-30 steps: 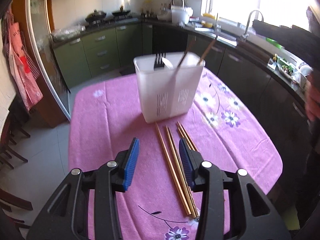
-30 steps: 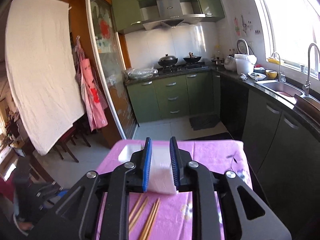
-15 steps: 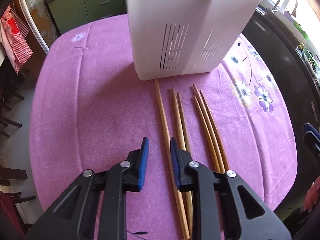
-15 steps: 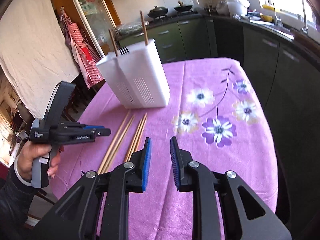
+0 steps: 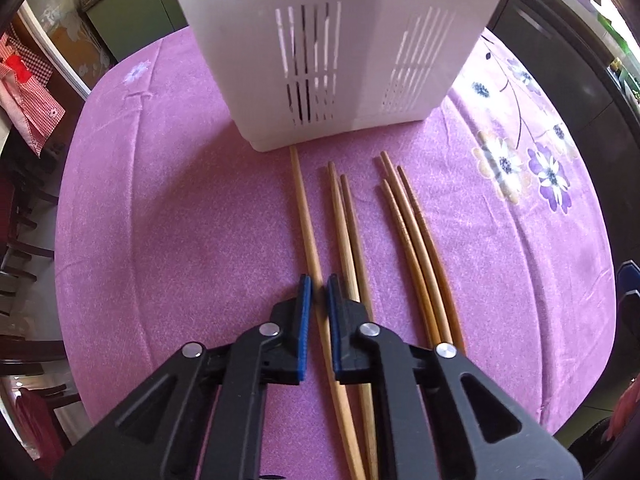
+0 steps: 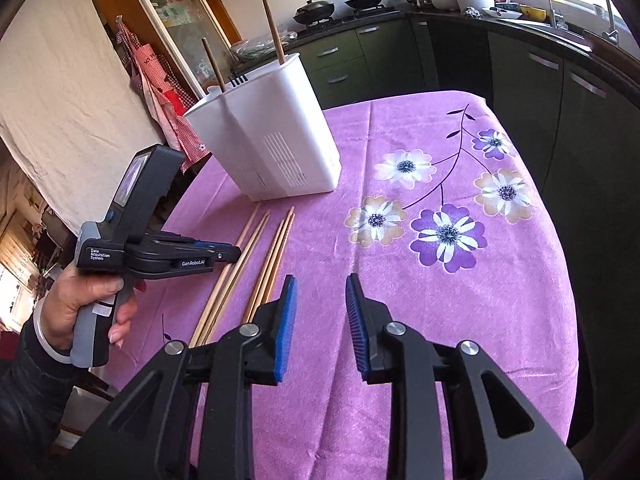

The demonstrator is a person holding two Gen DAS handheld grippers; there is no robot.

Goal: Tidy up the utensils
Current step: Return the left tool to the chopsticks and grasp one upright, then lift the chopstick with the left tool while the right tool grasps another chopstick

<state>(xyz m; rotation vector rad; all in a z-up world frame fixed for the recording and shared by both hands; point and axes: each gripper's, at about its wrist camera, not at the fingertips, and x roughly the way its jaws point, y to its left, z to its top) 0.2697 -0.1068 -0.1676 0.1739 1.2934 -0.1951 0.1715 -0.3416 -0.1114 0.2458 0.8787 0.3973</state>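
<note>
Several wooden chopsticks [image 5: 412, 220] lie side by side on the purple tablecloth [image 5: 160, 220], in front of a white slotted utensil holder [image 5: 332, 52]. My left gripper [image 5: 317, 280] points steeply down and is shut on the leftmost chopstick [image 5: 304, 208], which runs between its blue pads. The right wrist view shows the left gripper [image 6: 236, 254] over the chopsticks [image 6: 272, 256], held by a hand [image 6: 76, 304]. My right gripper [image 6: 320, 280] hovers over bare cloth to their right, its jaws opening with nothing between them. The holder [image 6: 272, 136] contains two brown chopsticks [image 6: 274, 28] and a fork [image 6: 238, 79].
The table's rounded edge [image 6: 560, 280] drops off to the right, toward dark green cabinets [image 6: 540, 92]. A counter with a sink and pots runs along the back wall. A checked apron [image 6: 160, 76] hangs beyond the holder, with chairs to the left.
My left gripper came down and closer to the chopsticks, and its jaws closed around the leftmost one. My right gripper tipped down to the table, then widened its jaws.
</note>
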